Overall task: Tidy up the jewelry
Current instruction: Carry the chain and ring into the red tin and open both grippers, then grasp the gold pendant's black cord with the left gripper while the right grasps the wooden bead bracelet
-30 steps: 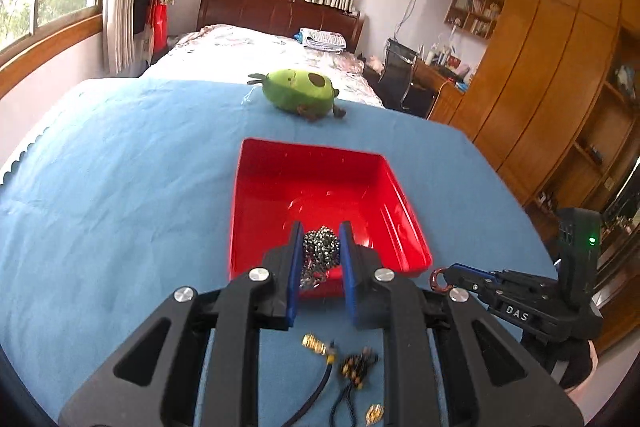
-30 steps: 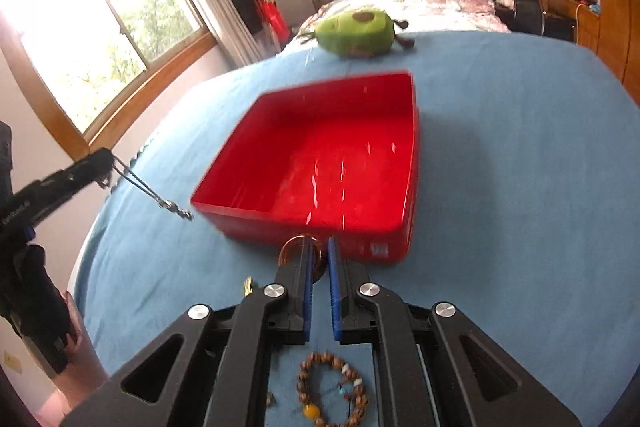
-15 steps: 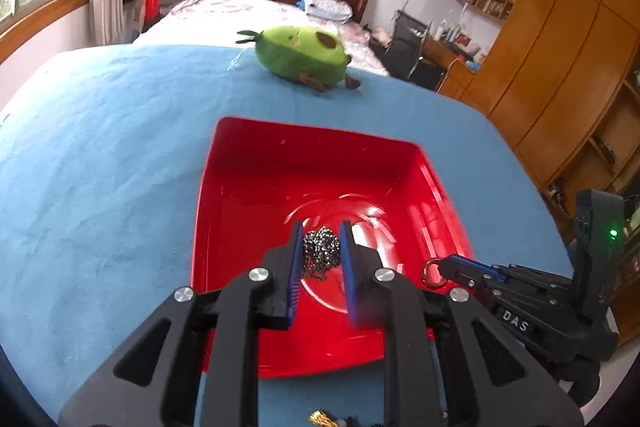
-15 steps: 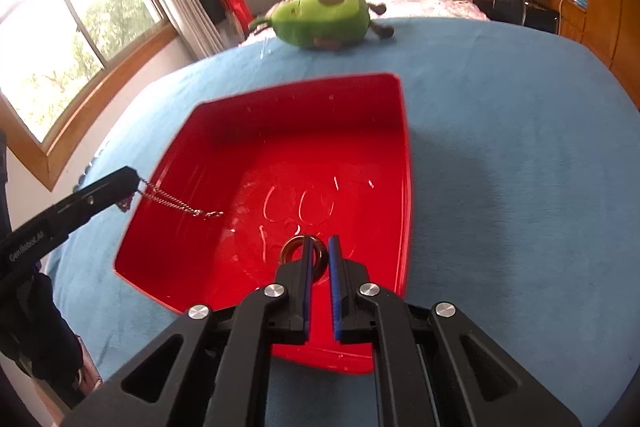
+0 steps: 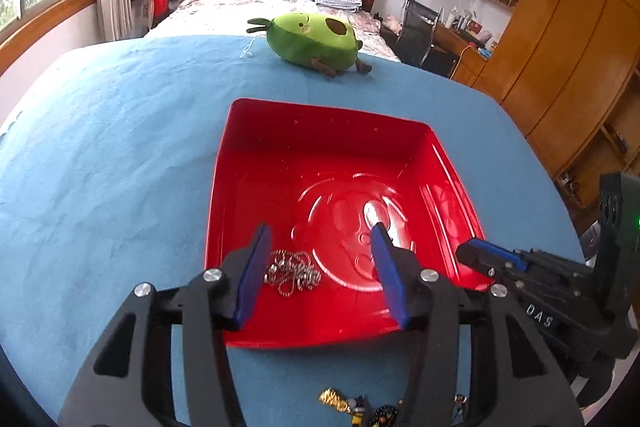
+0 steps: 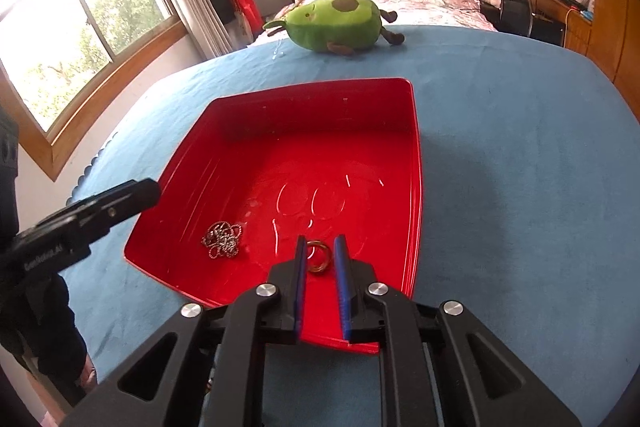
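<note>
Inside the red tray, a silver chain is lain under the left tool, just parted; a ring is seen between the right tool's just-loosened pads.

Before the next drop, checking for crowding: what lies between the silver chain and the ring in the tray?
Only bare red tray floor separates chain and ring, per the right wrist view.

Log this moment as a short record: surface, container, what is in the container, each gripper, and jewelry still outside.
surface: blue cloth
container: red tray, beyond it an avocado plush
in tray: silver chain lying bunched on the floor; ring
left gripper: jaws just opened, wide, chain lies free between them
right gripper: jaws just parted slightly, ring between them, pads clear of it
outside tray: beaded pieces on the cloth at the near edge
</note>
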A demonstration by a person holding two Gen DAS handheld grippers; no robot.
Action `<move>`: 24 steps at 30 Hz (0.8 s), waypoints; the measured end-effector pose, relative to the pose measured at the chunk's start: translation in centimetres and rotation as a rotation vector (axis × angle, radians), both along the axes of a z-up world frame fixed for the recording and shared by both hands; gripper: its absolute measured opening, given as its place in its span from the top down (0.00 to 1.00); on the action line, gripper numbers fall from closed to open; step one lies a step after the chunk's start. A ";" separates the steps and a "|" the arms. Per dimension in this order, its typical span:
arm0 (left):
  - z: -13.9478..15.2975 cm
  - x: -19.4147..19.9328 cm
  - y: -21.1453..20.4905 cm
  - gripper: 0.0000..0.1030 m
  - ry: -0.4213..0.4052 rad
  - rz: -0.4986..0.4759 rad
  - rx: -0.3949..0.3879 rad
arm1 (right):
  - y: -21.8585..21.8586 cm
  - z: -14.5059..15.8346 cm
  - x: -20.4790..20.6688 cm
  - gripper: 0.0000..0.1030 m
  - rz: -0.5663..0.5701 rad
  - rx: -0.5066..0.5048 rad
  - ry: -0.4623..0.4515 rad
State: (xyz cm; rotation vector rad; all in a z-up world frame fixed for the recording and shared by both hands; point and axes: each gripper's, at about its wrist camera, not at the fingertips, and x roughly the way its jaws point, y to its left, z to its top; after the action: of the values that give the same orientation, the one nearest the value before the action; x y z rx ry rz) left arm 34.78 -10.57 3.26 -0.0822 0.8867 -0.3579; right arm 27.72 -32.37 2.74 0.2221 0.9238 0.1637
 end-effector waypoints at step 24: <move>-5.6 -9.1 0.5 0.52 0.256 -0.042 0.075 | -1.0 -2.3 -8.5 0.80 0.018 0.027 0.073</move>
State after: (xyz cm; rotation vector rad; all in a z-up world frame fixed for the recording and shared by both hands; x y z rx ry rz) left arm 25.69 -10.09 -2.39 -0.0403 1.1554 -0.3576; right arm 19.21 -33.38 0.47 0.2464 0.9969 0.1862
